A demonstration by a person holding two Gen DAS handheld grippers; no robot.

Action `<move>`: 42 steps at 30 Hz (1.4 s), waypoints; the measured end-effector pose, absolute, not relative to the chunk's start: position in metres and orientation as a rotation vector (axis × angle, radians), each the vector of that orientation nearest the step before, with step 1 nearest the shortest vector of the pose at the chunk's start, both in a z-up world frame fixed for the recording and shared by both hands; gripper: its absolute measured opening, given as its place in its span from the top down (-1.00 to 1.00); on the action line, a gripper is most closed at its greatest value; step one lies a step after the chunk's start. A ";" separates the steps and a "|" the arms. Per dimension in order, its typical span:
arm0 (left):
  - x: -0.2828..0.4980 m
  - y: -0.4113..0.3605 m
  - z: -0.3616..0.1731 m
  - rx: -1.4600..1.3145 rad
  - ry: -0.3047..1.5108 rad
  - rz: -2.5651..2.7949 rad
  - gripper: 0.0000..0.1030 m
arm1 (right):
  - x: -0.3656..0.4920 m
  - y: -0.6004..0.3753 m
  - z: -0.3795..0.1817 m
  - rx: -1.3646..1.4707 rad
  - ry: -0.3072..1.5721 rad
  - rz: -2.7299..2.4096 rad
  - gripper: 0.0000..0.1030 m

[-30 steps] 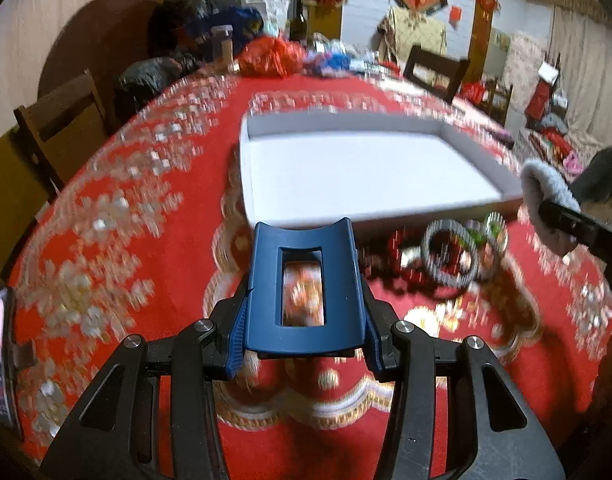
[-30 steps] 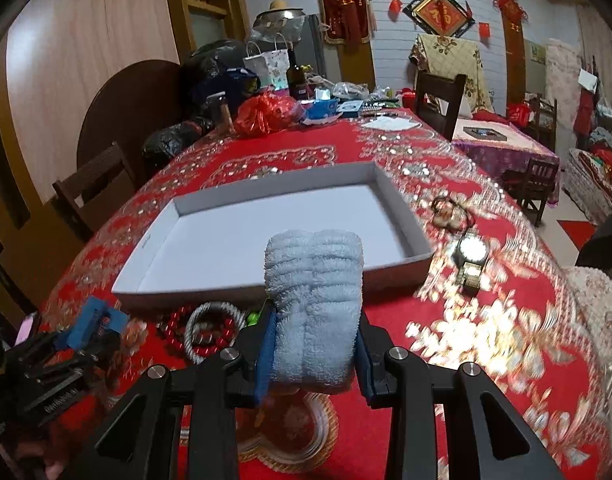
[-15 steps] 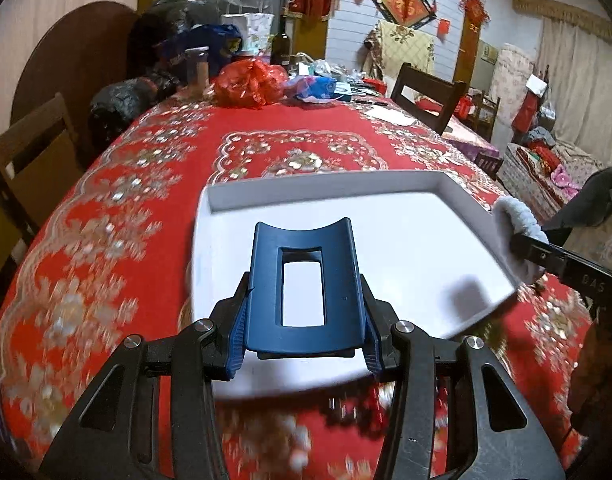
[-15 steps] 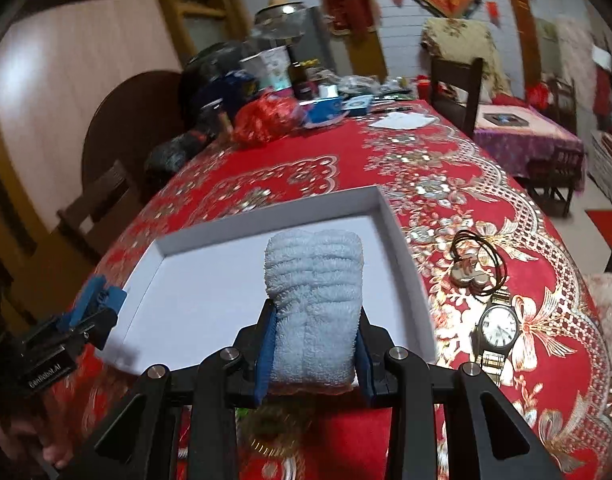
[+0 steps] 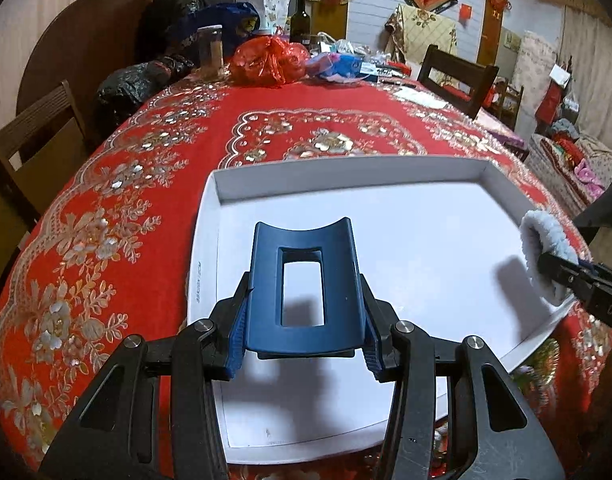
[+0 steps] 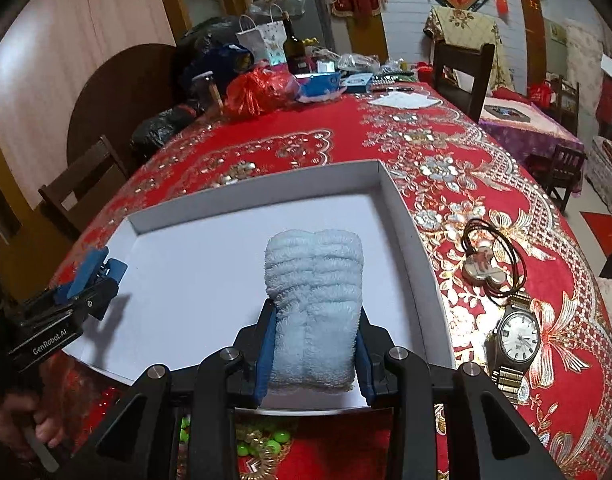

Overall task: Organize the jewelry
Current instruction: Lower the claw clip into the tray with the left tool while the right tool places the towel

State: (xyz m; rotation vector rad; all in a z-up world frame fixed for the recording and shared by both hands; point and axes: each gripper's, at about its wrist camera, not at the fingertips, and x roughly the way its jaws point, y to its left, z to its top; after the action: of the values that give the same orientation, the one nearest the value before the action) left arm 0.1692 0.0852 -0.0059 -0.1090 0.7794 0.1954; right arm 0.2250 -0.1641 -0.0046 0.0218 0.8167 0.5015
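Observation:
A shallow white tray (image 5: 346,176) (image 6: 402,208) lies empty on the red tablecloth. My left gripper (image 5: 303,352) is shut on a dark blue hair claw clip (image 5: 303,280) and holds it over the tray's near left part. My right gripper (image 6: 312,368) is shut on a rolled light blue towel (image 6: 314,304), held over the tray's near edge. The towel also shows in the left wrist view (image 5: 546,252). A wristwatch (image 6: 514,336) and a corded pendant (image 6: 486,264) lie right of the tray. Green and gold beads (image 6: 265,444) lie under my right gripper.
Bags, a wine bottle (image 6: 293,48) and a red plastic bag (image 5: 265,60) crowd the table's far end. Wooden chairs stand at the left (image 5: 29,136) and the far right (image 6: 462,68). The table's right edge drops to the floor.
Both grippers moved forward from in front of the tray to over it. The bracelets that lay in front of the tray have dropped out of the left wrist view.

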 end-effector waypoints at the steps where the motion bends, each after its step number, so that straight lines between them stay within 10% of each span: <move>1: 0.169 0.085 -0.008 -0.108 0.784 0.203 0.11 | 0.226 -0.165 -0.007 0.022 0.824 0.492 0.36; 42: 0.090 0.067 0.013 -0.107 0.748 0.130 -0.32 | 0.155 -0.211 0.027 0.164 0.741 0.351 0.12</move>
State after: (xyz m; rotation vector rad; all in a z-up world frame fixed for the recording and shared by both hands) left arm 0.0902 0.0666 0.0129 -0.1065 0.7477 0.1303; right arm 0.1549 -0.2112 0.0267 0.1635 0.7411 0.3507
